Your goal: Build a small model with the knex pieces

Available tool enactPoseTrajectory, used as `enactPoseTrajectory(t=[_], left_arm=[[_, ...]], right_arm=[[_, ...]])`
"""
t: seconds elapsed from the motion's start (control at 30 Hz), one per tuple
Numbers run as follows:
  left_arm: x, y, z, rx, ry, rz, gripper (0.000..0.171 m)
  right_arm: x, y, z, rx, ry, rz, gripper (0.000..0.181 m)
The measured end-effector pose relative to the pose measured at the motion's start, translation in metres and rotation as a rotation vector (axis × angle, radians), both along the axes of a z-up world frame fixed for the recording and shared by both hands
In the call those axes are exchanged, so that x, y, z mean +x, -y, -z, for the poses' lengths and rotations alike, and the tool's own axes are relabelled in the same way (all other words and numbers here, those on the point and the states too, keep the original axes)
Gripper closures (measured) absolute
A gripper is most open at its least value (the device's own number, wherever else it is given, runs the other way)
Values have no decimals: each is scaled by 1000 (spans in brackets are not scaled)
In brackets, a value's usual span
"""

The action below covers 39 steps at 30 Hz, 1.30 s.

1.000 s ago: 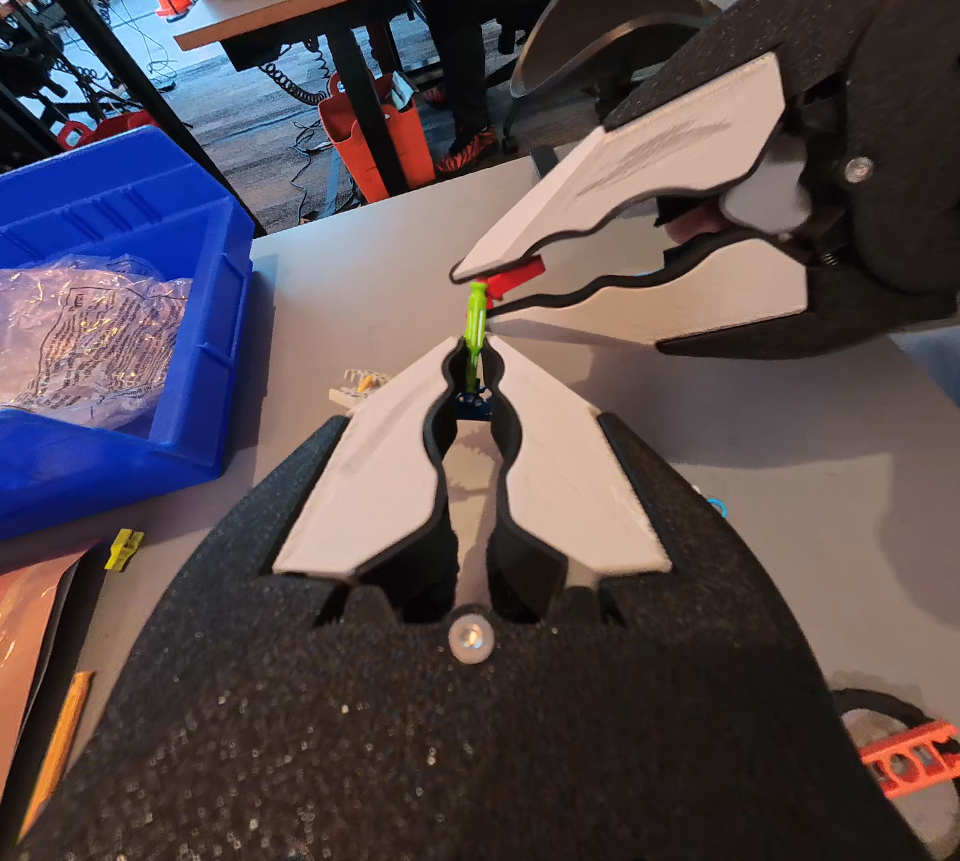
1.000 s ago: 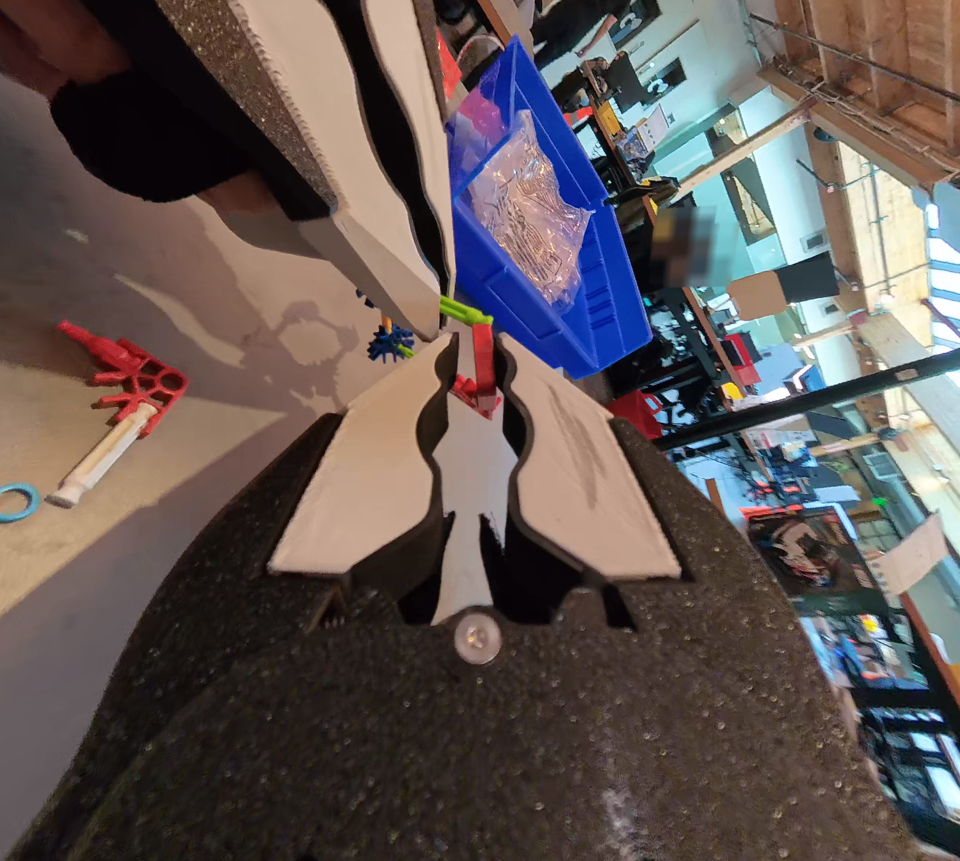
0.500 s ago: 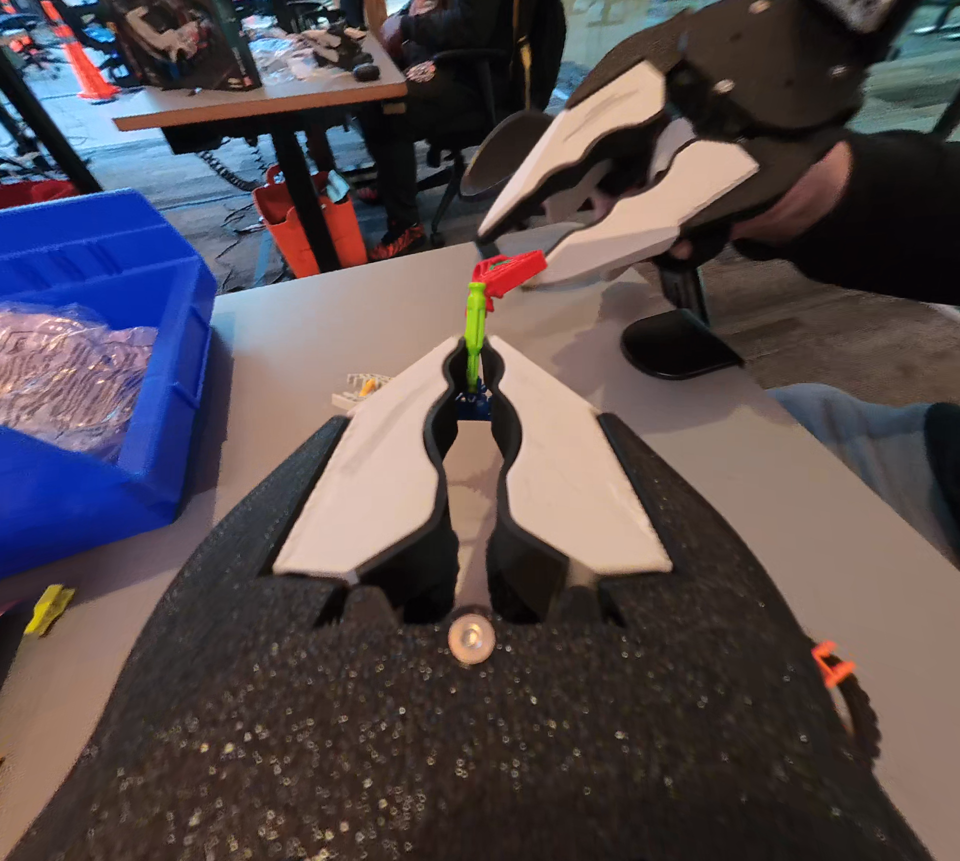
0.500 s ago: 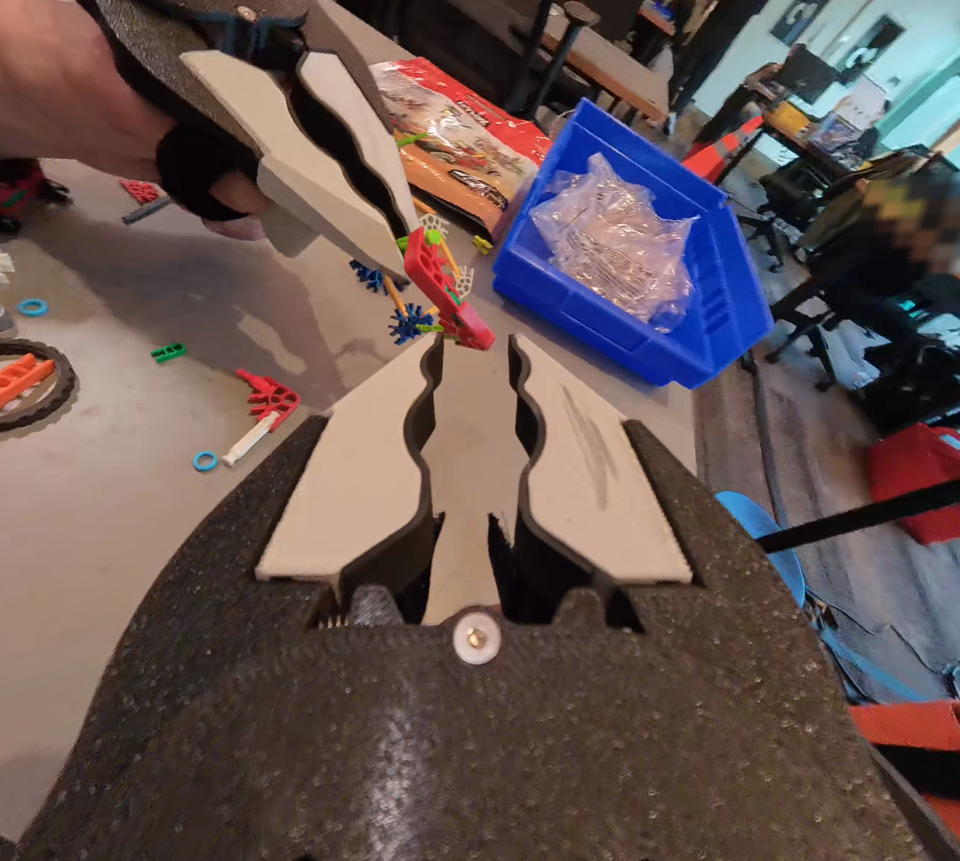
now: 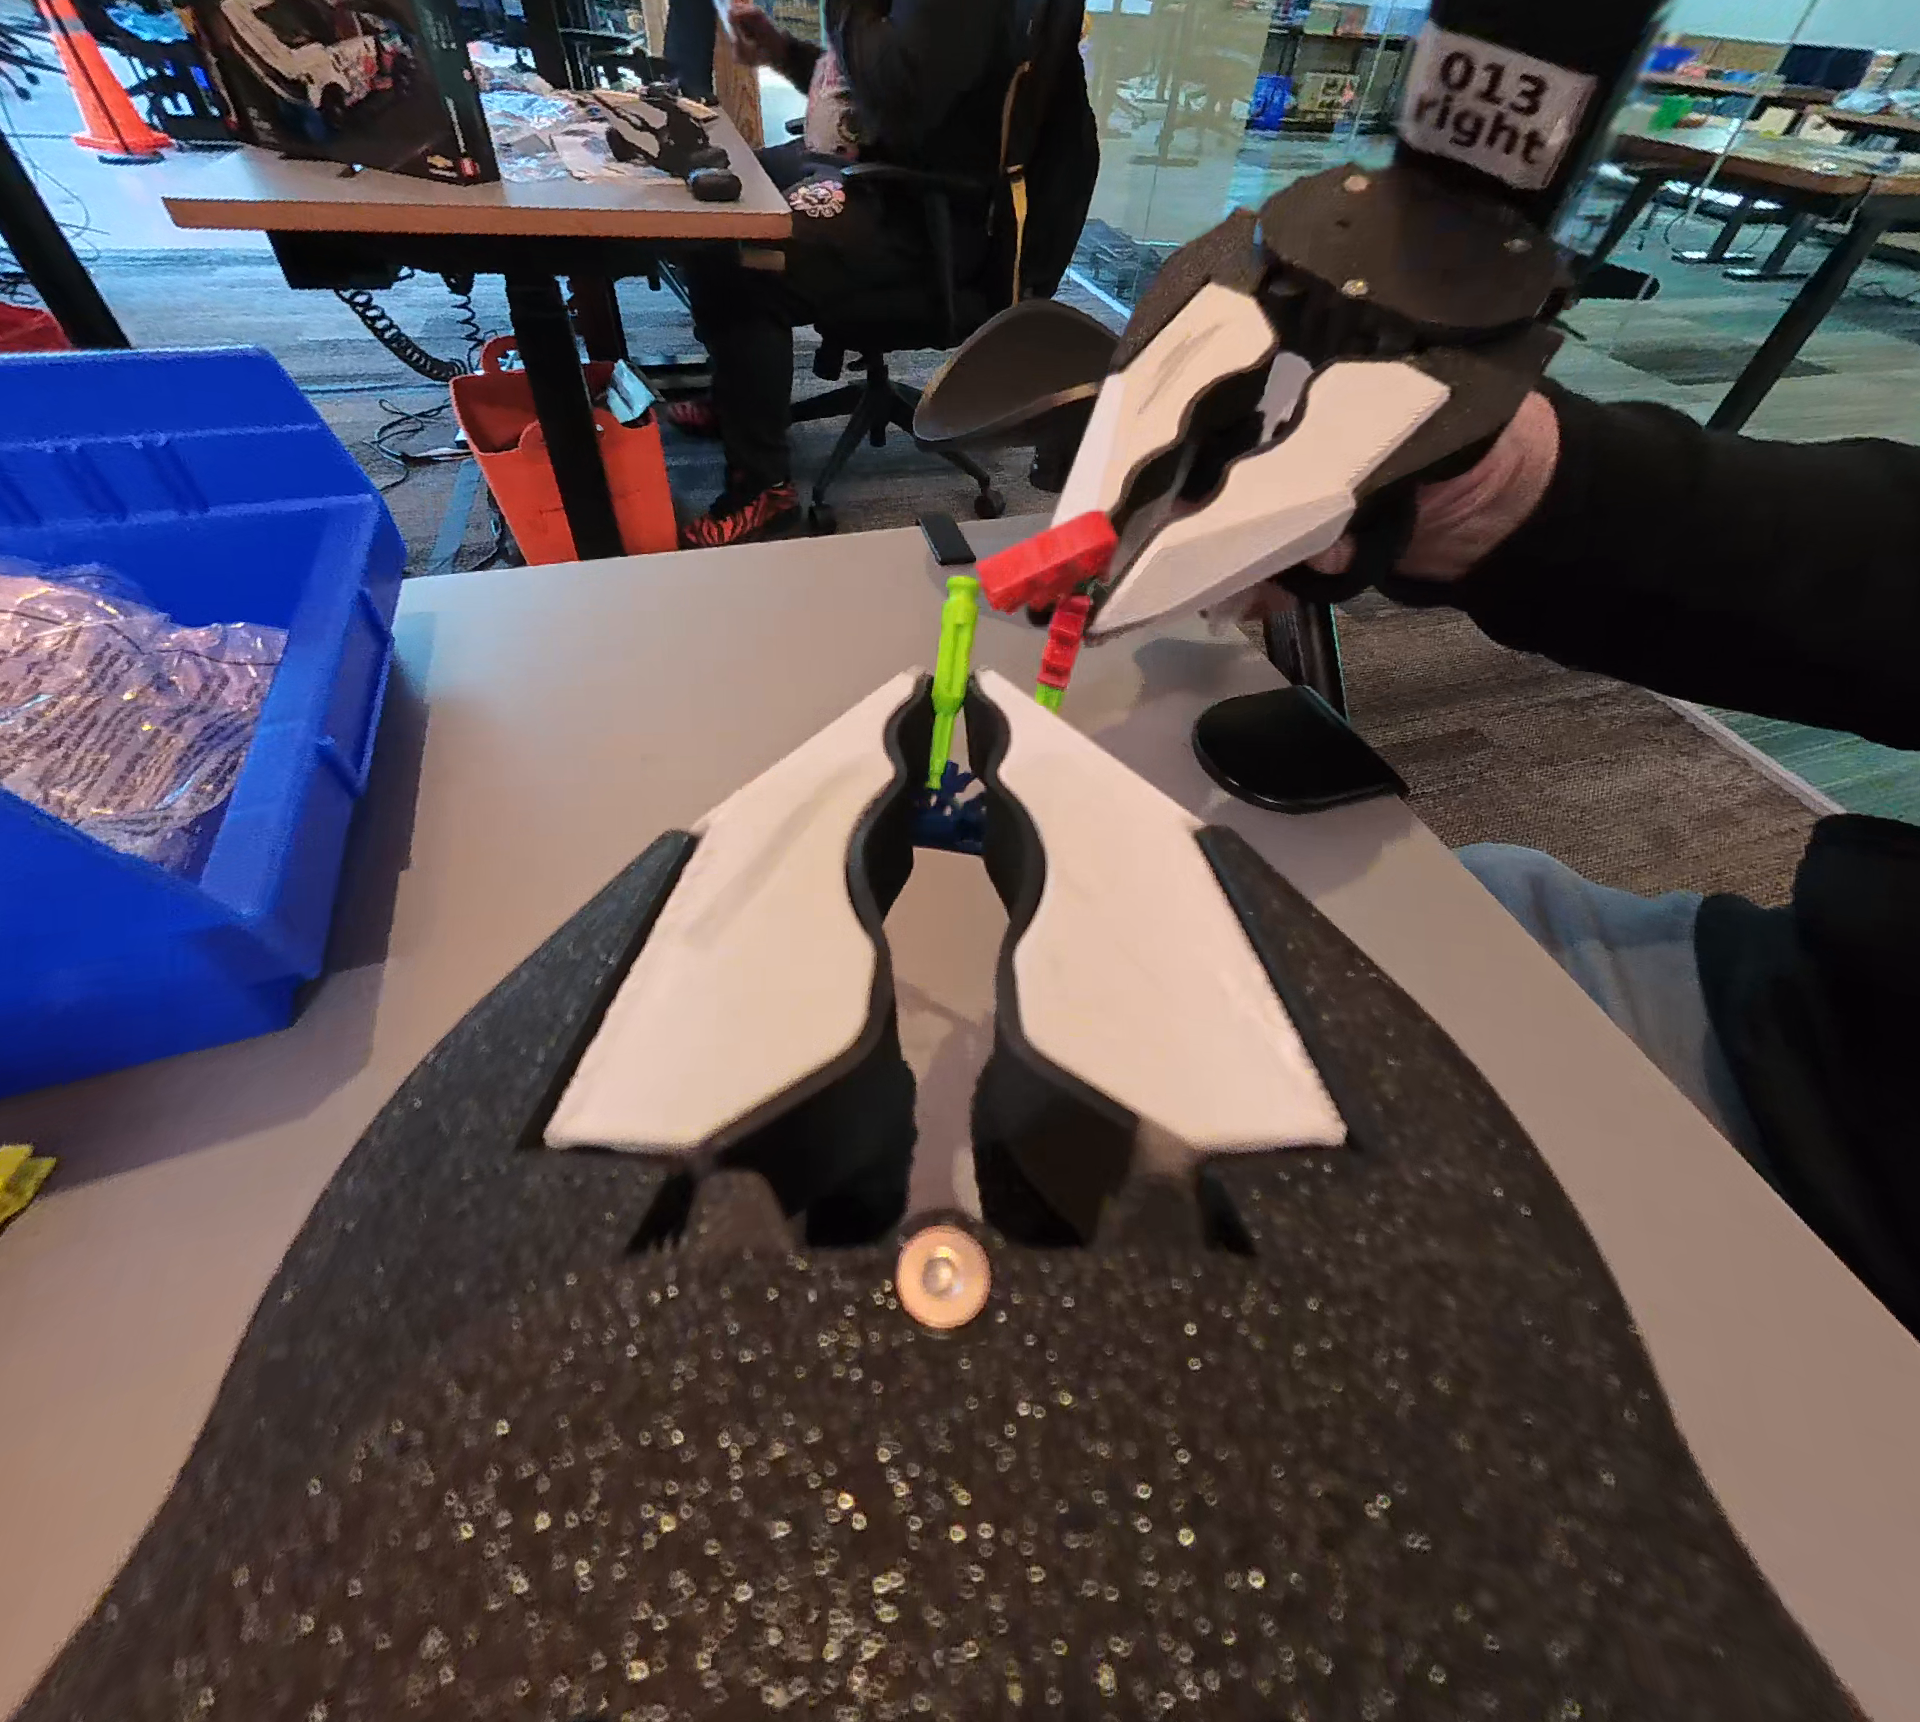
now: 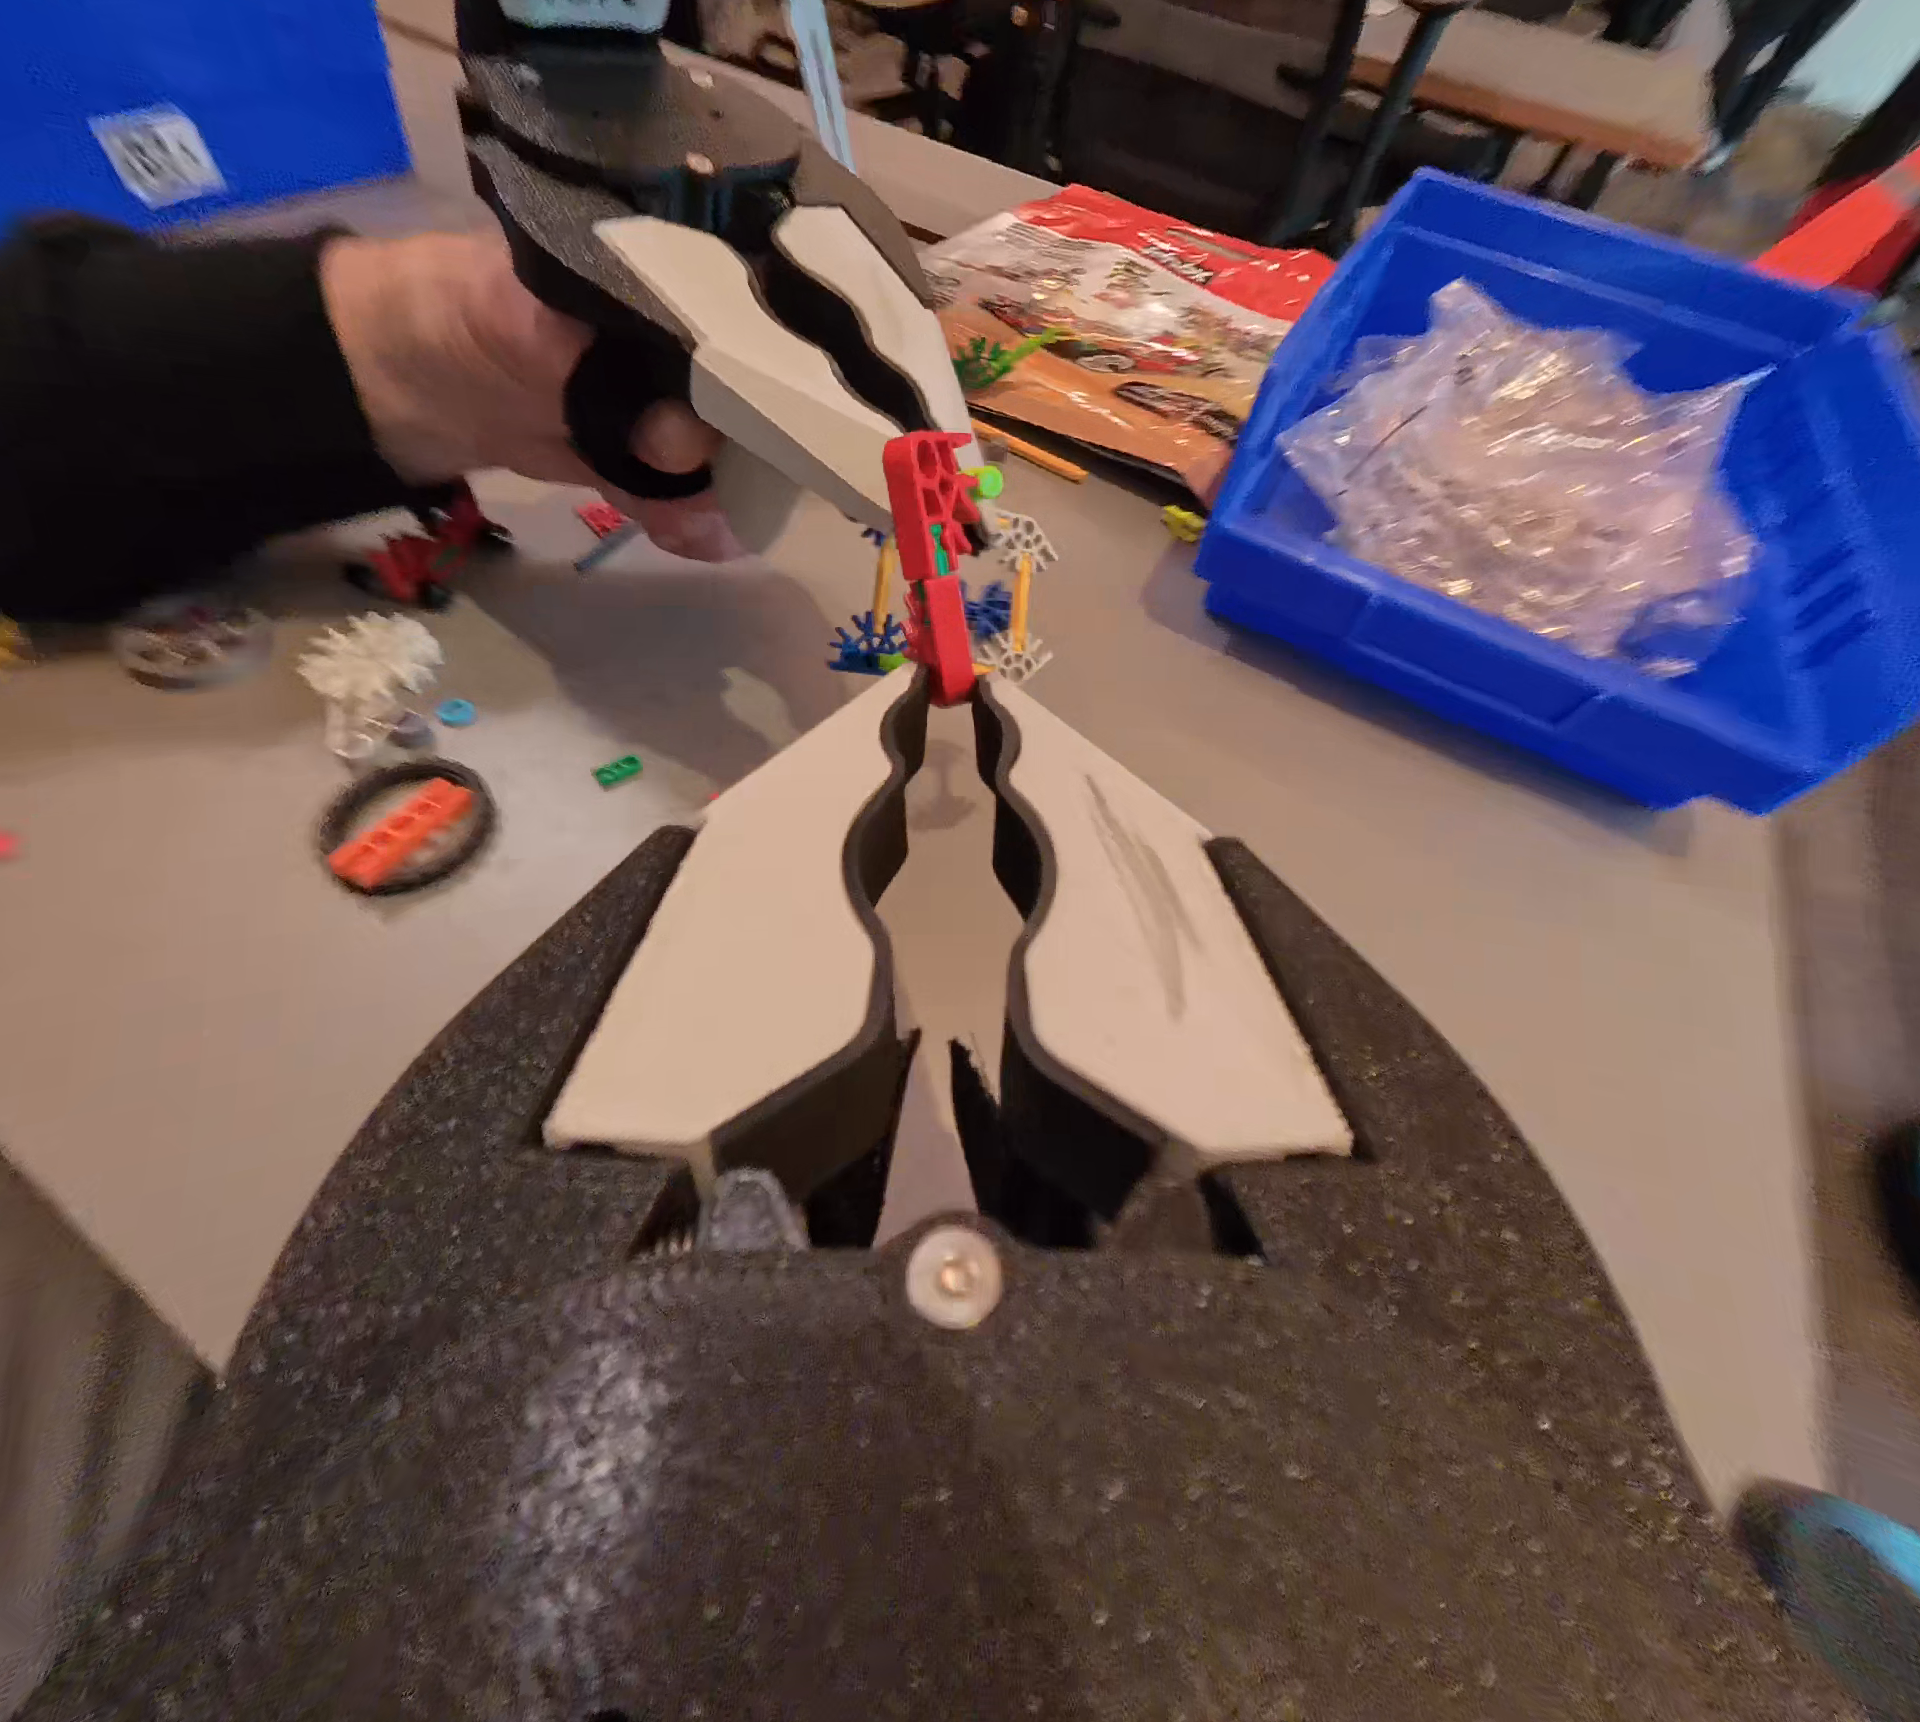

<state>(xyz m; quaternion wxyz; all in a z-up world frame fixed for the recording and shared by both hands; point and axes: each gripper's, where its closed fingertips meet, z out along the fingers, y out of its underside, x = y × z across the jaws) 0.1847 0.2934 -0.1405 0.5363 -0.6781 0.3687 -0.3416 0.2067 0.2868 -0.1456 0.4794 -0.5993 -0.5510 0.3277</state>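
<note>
Left gripper jaws clamp a lime-green plastic rod (blue snowflake connector below); right gripper pinches a red plastic connector piece above the grey tabletop, near the blue plastic bin.

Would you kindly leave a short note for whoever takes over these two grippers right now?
Left gripper: shut on an upright green rod, with a blue connector at the rod's lower end.
Right gripper: shut on a red connector piece, held at the rod's top end.
Rod and red piece joined: cannot tell.
Gray table: yellow-rod frame, loose parts, blue bin holding a plastic bag.
</note>
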Motion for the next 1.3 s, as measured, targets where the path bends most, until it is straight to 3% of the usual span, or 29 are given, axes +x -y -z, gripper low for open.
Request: enactPoseTrajectory(t=[0.13,0.3,0.43,0.6,0.7,1.07,1.3], left_arm=[[-4,-6,-4,6,3,-44,157],[-13,-7,-20,57,-23,-88,141],[0,9,-13,97,-183,-15,155],[21,10,10,117,-341,-3,156],[24,10,16,91,-345,12,168],[28,16,20,124,-386,53,171],[26,8,24,85,-400,0,171]], right_arm=[[1,1,-1,-209,-96,-24,177],[4,-5,-7,-323,-192,-19,177],[7,-9,-15,-331,-236,-19,177],[4,1,-22,-305,-250,-81,177],[4,6,-21,-290,-230,-110,177],[-1,11,-13,-341,-144,-163,174],[-4,4,-9,-265,-95,-71,177]])
